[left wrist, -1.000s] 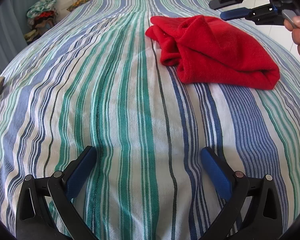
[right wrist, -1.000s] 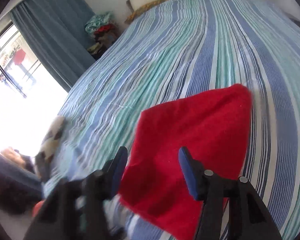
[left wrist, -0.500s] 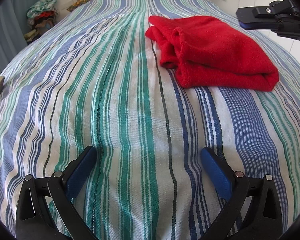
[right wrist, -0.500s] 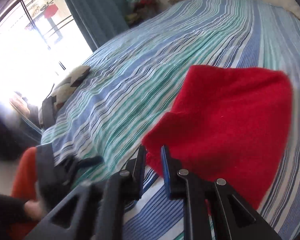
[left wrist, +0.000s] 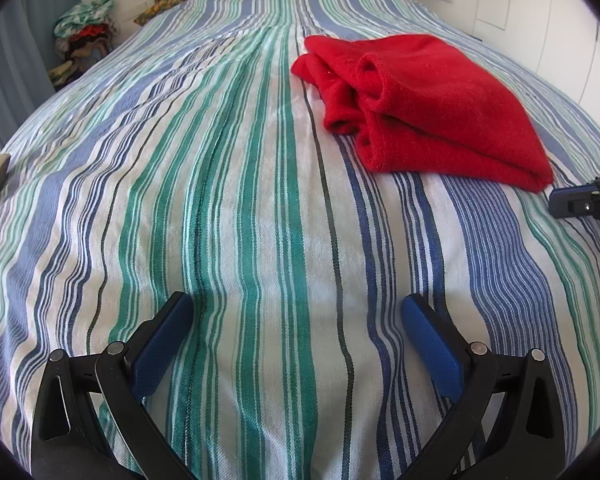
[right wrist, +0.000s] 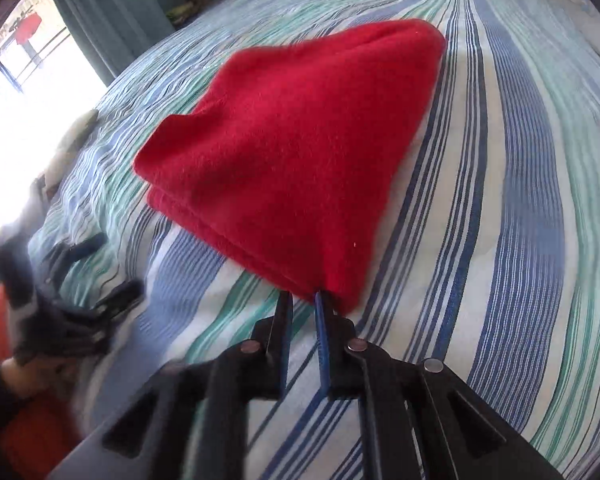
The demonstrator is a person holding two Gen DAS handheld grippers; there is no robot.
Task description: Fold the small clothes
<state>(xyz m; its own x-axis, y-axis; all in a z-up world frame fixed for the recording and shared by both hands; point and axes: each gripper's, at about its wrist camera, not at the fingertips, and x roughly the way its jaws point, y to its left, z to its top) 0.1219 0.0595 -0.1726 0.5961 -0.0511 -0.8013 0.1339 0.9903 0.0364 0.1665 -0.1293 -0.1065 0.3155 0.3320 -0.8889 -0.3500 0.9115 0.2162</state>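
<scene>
Red garment [right wrist: 300,152] edge at right tongs [right wrist: 303,300]

A folded garment [left wrist: 440,108] is lying on the bed [left wrist: 220,200], ahead and right of the left gripper [left wrist: 296,320]; the right gripper [right wrist: 302,300] is sitting at its near corner.

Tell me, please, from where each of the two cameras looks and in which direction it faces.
Left wrist: sits on the left gripper, low over the striped bedspread, facing the headboard; its open fingers show.
Right wrist: sits on the right gripper, facing the window side; its nearly closed fingers meet a corner of the red garment, grip unclear.
Shared: red garment, bedspread, clothes pile by the curtain.
</scene>
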